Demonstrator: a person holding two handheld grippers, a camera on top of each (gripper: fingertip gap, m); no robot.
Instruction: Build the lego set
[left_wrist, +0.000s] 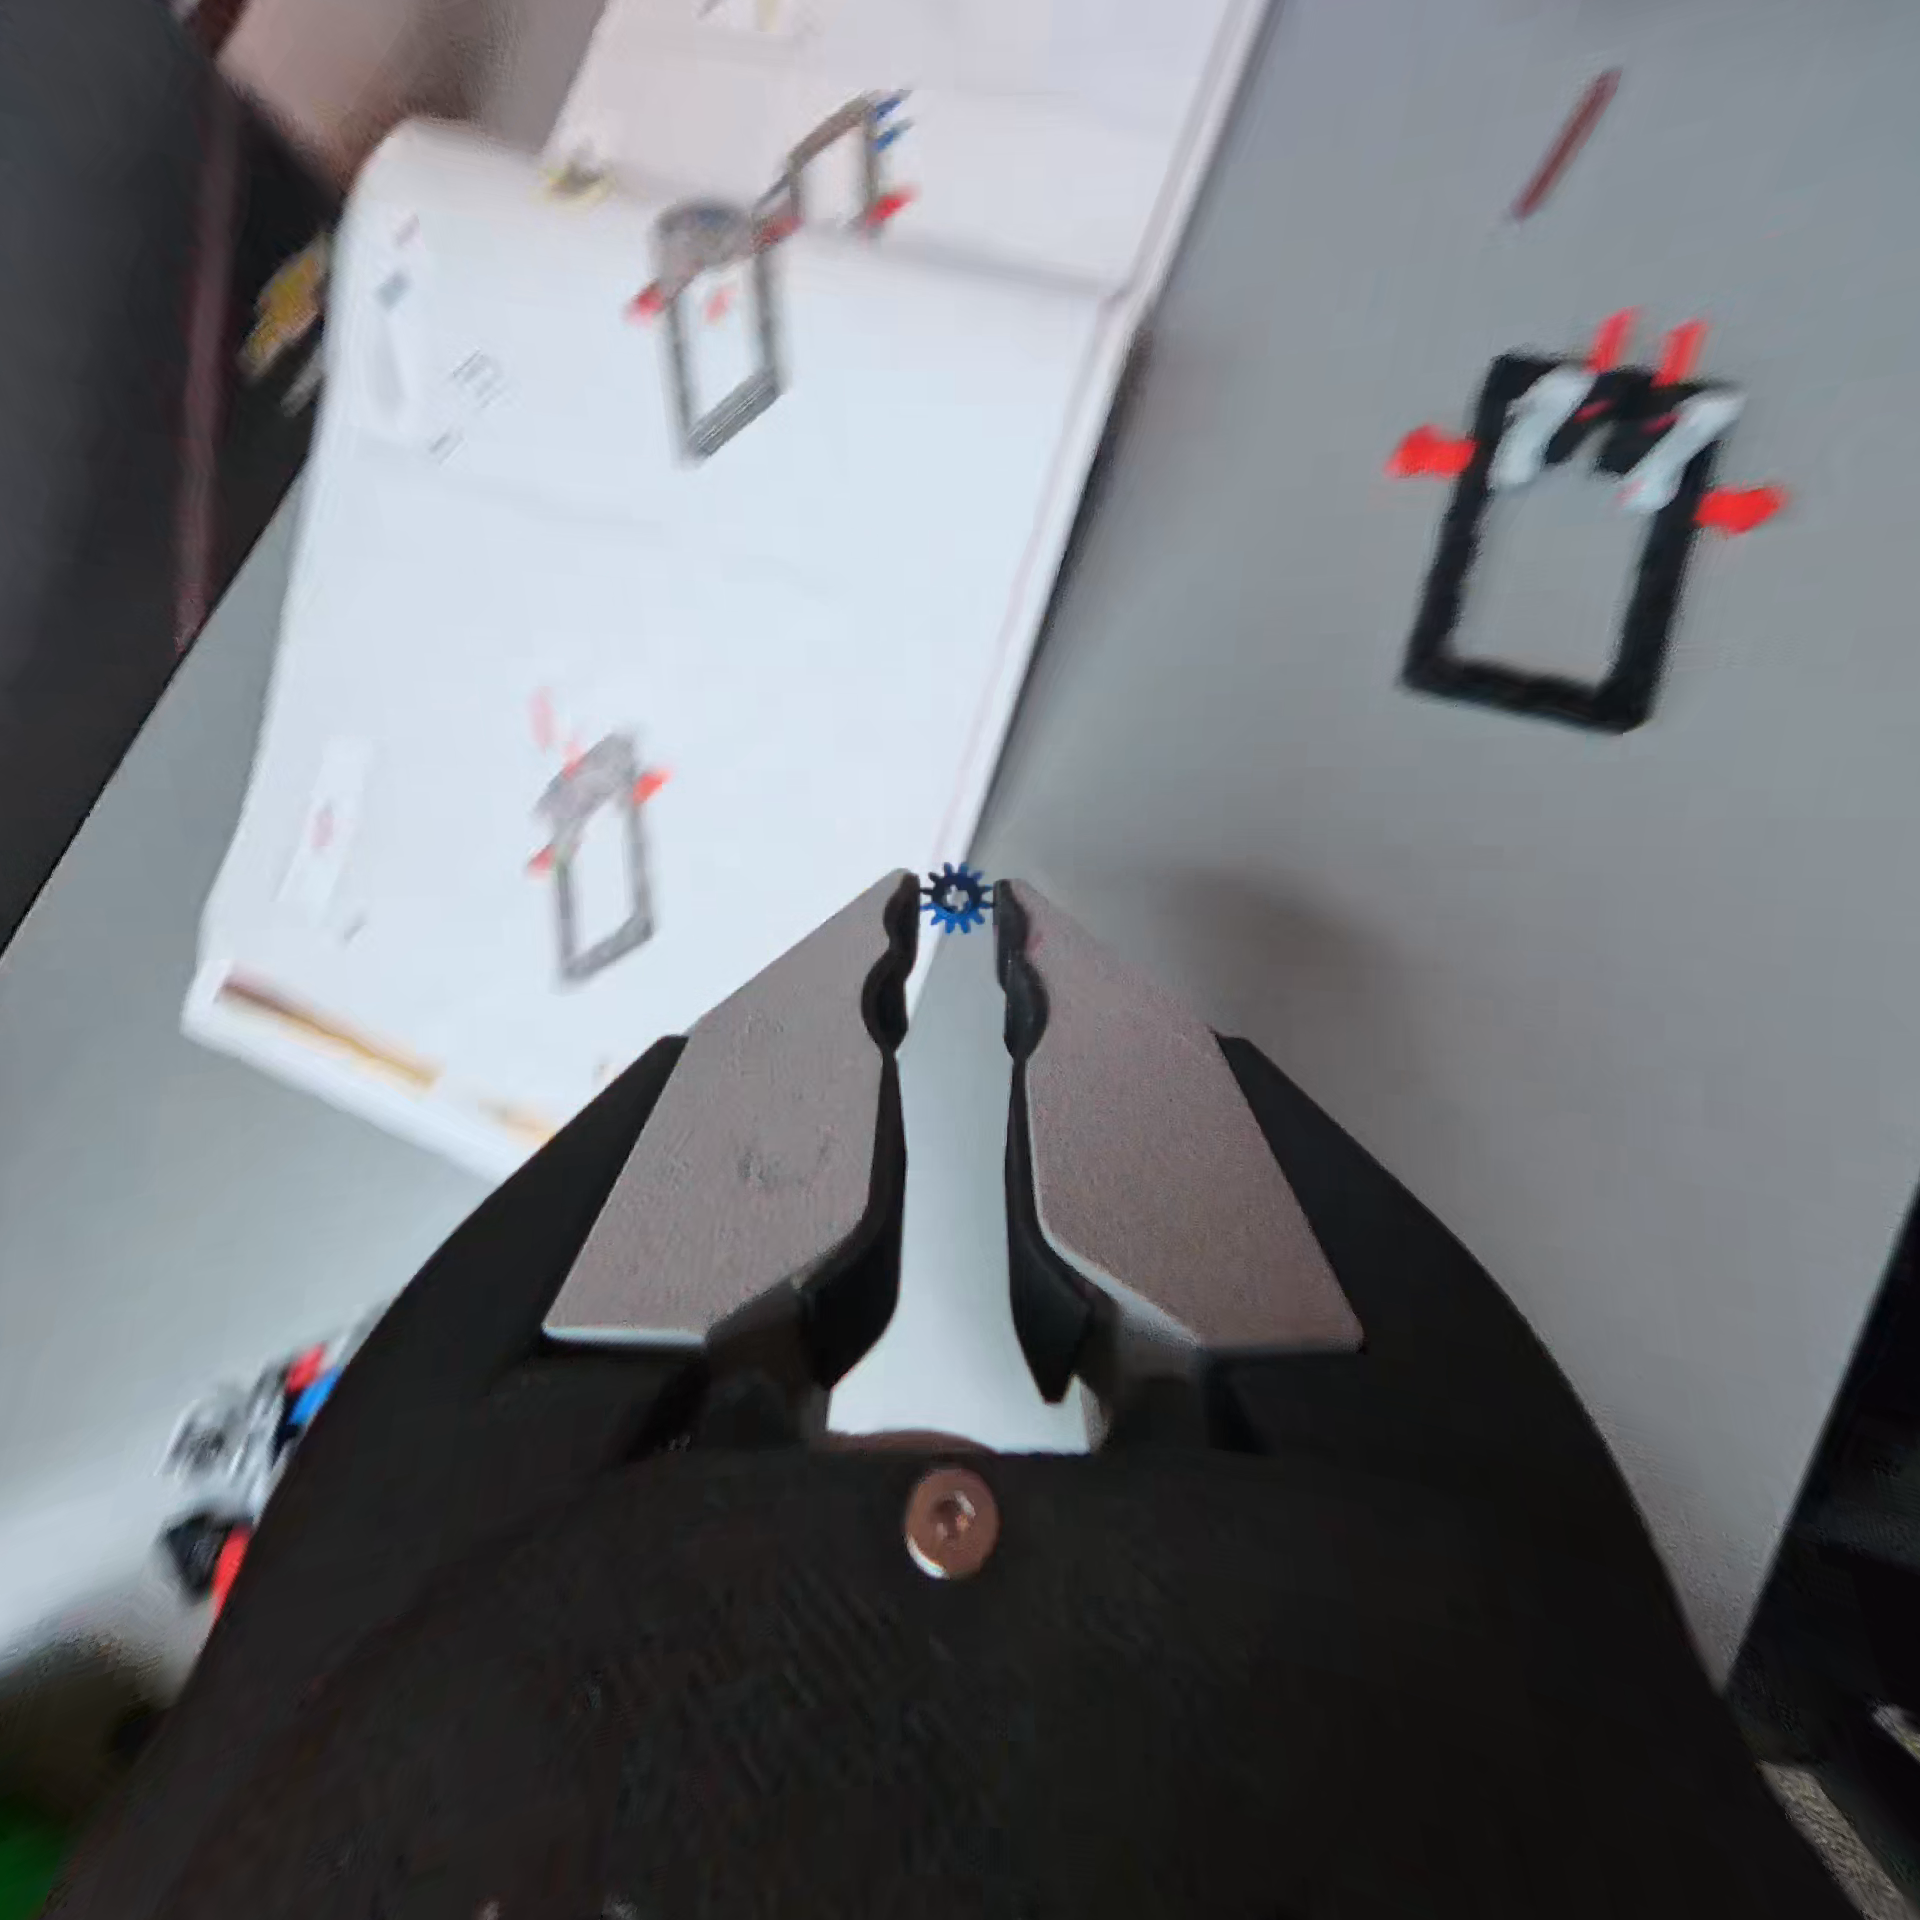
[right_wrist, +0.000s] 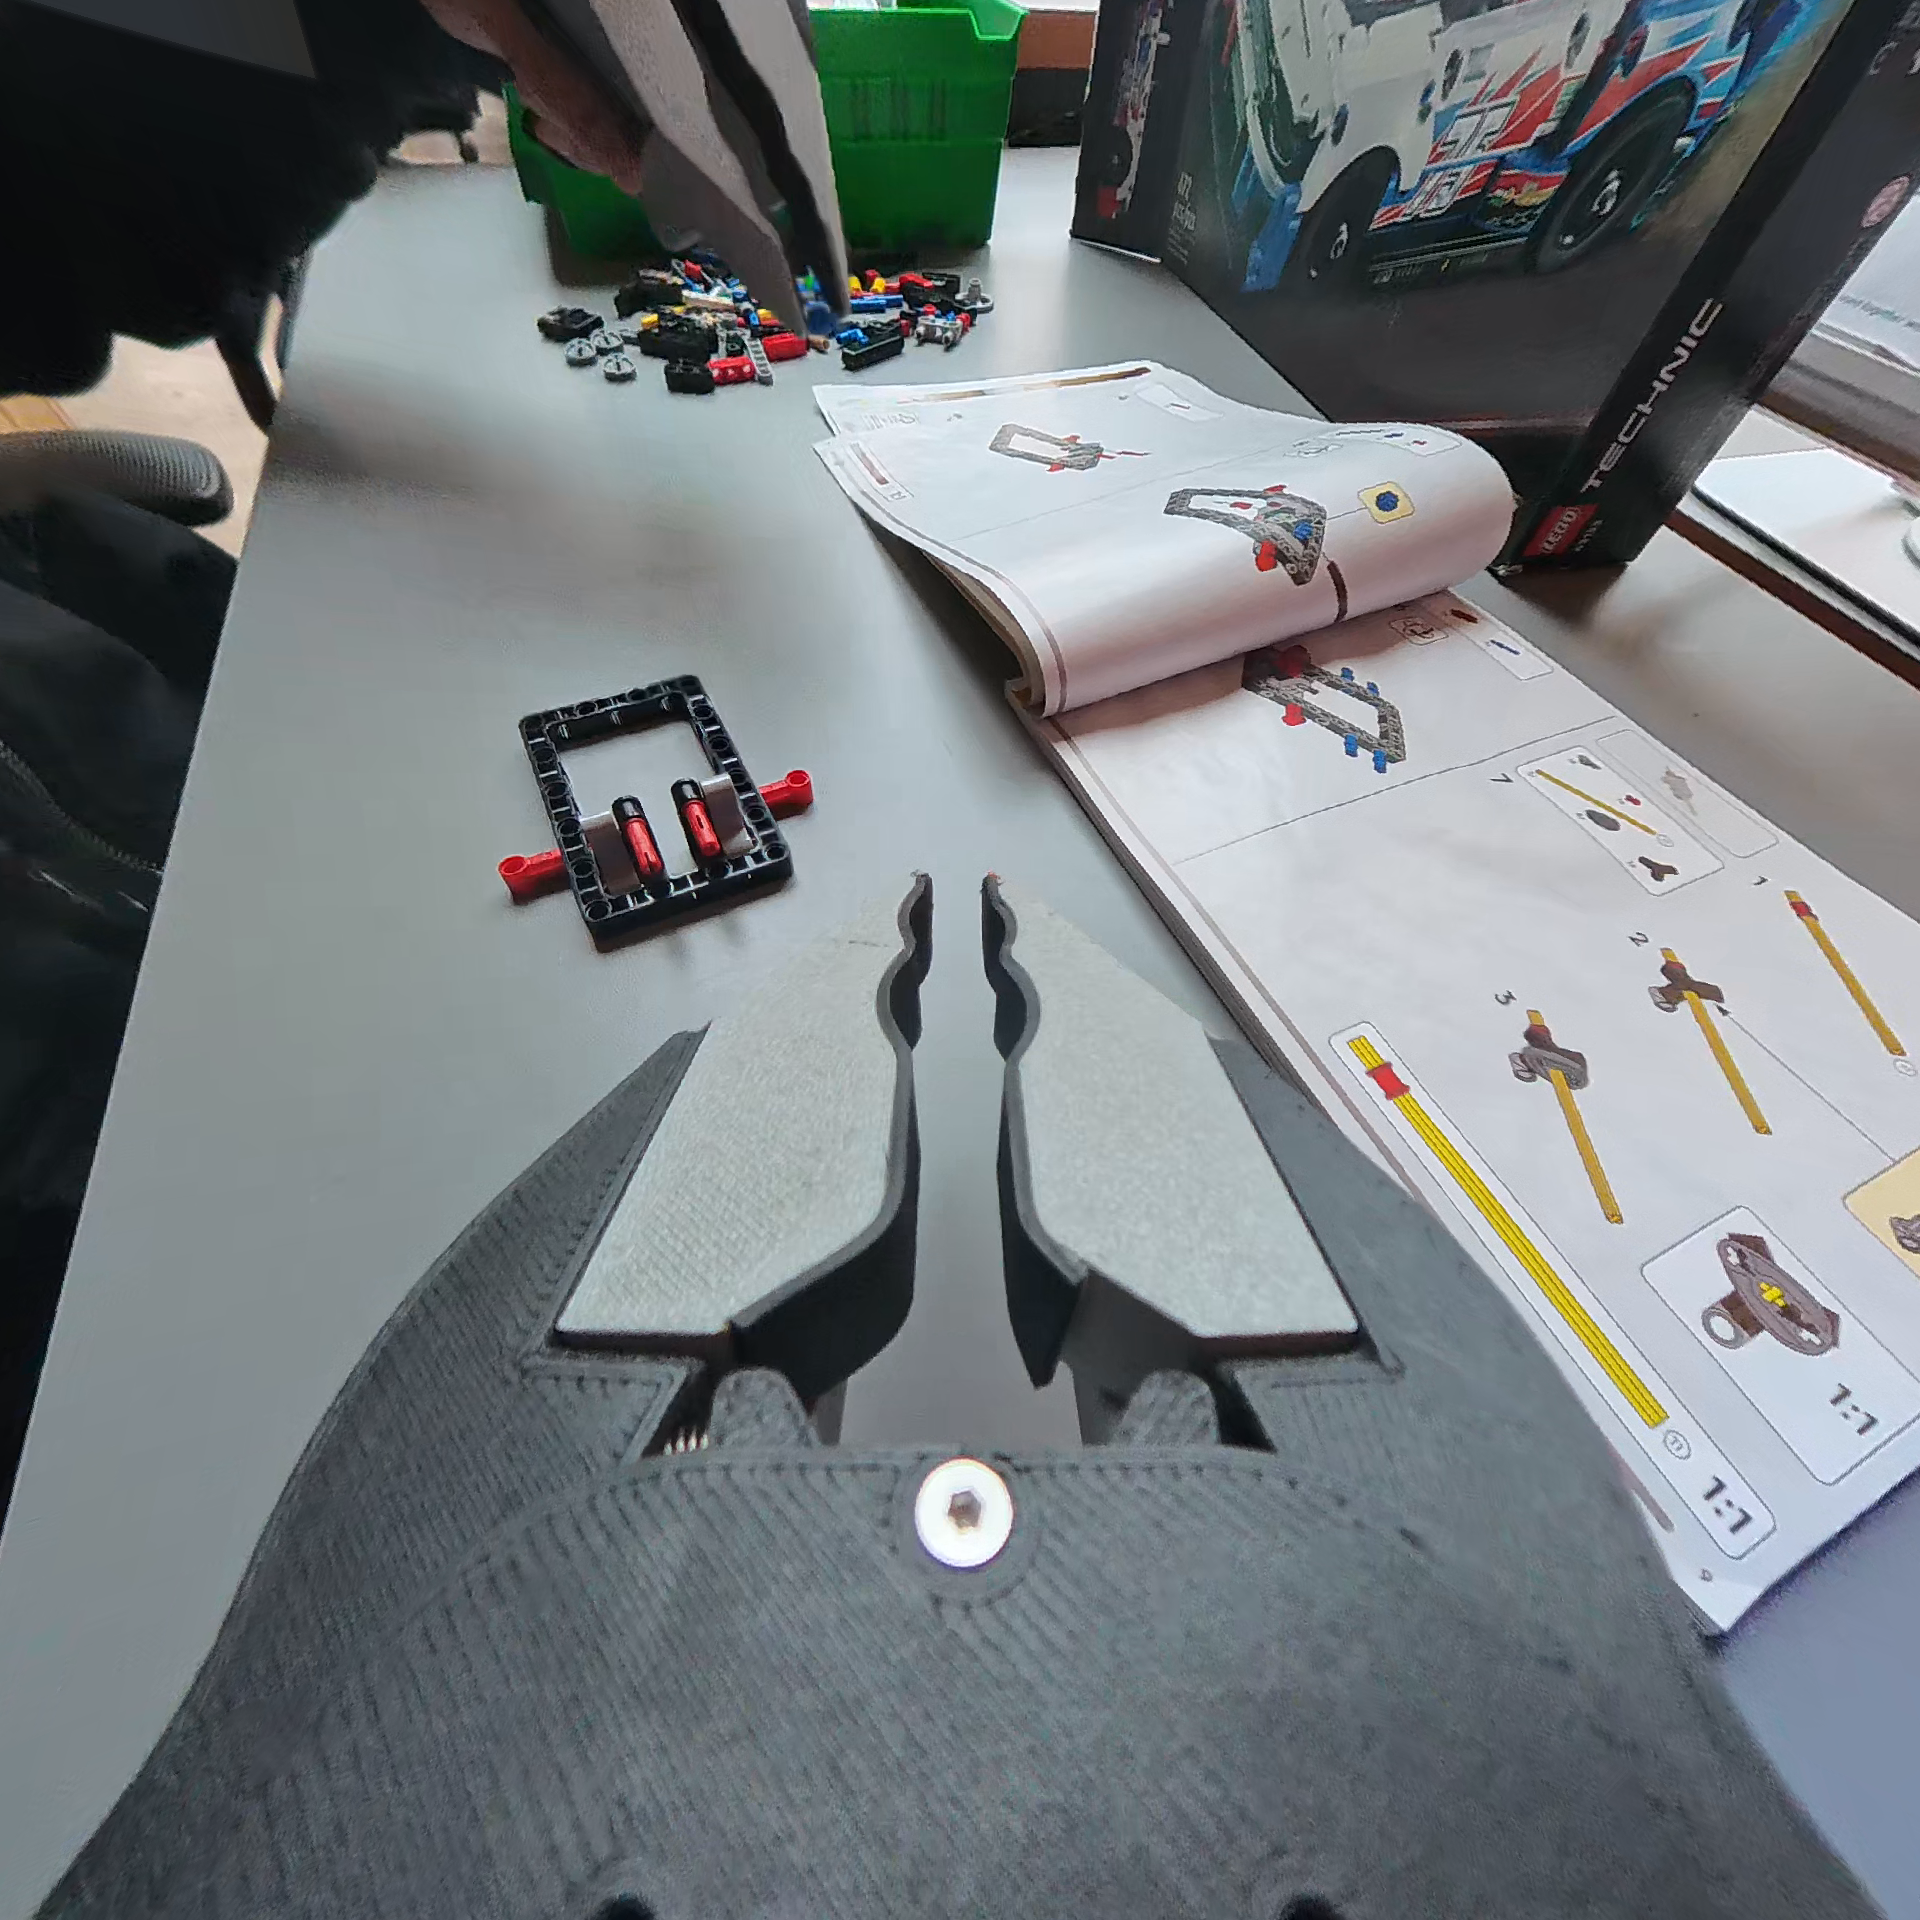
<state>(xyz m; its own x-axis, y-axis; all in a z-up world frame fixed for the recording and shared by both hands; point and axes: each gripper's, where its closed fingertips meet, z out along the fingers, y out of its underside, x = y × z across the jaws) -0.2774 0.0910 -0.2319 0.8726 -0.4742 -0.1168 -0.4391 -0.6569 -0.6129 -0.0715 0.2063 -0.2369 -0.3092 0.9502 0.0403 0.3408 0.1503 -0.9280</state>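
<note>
My left gripper (left_wrist: 956, 900) is shut on a small blue gear (left_wrist: 954, 902), held at its fingertips above the grey table and the edge of the open instruction booklet (left_wrist: 665, 582). The black rectangular frame (left_wrist: 1548, 540) with red pins and grey parts lies on the table at the upper right, blurred. In the right wrist view the same frame (right_wrist: 649, 805) lies just ahead and left of my right gripper (right_wrist: 956, 883), which is slightly open and empty, low over the table. The left gripper (right_wrist: 821, 296) shows far off over the pile of loose pieces (right_wrist: 769, 327).
A green bin (right_wrist: 914, 125) stands behind the pile. The set's box (right_wrist: 1507, 208) stands at the back right. The booklet (right_wrist: 1351, 779) lies along the right side. A red axle (left_wrist: 1564, 140) lies at the far upper right. More loose pieces (left_wrist: 239, 1455) show at the lower left. Across from one pair of fingers to the other is roughly 25 cm.
</note>
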